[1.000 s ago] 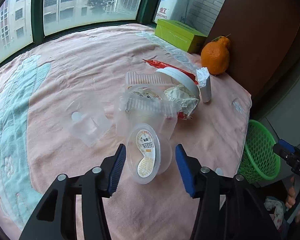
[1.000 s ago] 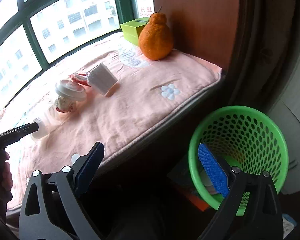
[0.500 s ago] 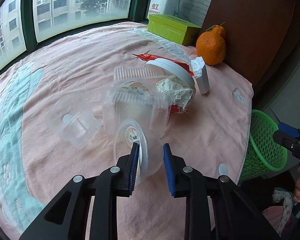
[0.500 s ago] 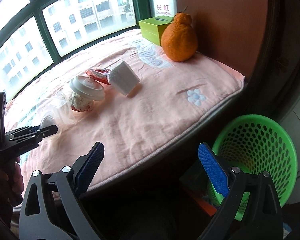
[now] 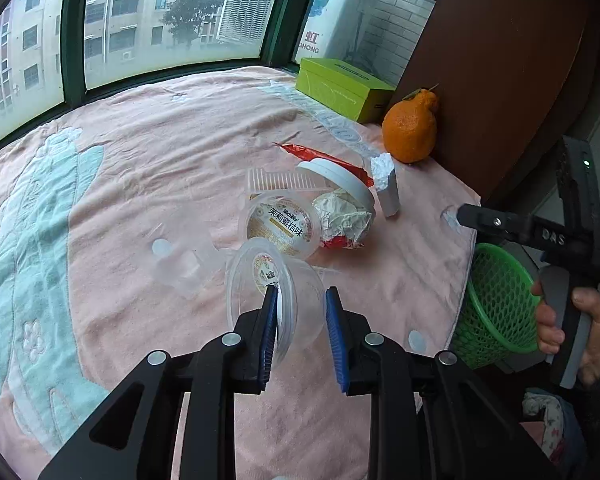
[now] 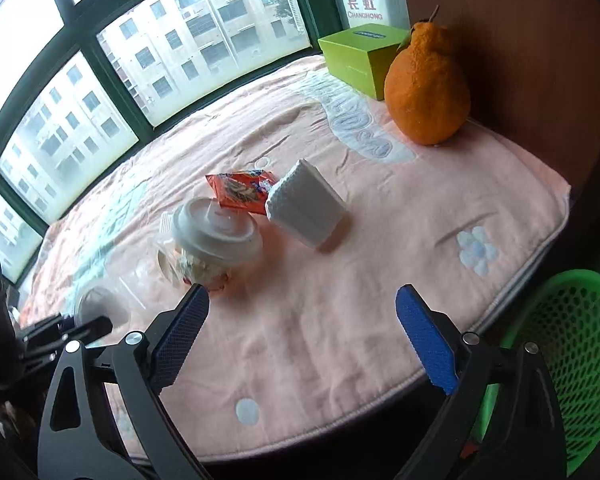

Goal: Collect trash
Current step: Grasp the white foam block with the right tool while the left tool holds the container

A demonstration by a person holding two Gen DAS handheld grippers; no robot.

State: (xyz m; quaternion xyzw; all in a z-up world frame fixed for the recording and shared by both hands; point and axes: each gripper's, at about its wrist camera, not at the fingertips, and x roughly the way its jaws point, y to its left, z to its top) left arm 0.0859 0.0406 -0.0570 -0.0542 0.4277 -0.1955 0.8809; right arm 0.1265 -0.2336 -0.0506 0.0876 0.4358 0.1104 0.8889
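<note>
1. Fingers of the left gripper are clenched on the wall of a clear plastic cup, one blue pad inside its mouth and the other outside, low in the centre of the left wrist view; the cup is tilted on its side with a printed label showing at its bottom.
2. Fingers of the right gripper are spread wide and grasp nothing, at the bottom of the right wrist view above the pink blanket.
3. Just above the held cup in the left wrist view lies a second cup with a gold printed lid, and beside it, to the right, a crumpled paper cup with a white lid.
4. A red snack wrapper shows behind the white lid, and a white foam block stands just right of it.
5. Left of the held cup, a clear plastic tray lies on the blanket; a ribbed clear container sits behind the gold-lidded cup.
6. An orange fruit with a knobbed top rests in the upper right, near a green box by the window.
7. A green mesh basket sits off the blanket's right edge, at the right of the frame; in the right wrist view it appears at the lower right corner.
8. The right gripper's body, held in a hand, is seen at the right edge of the left wrist view, above the basket.
</note>
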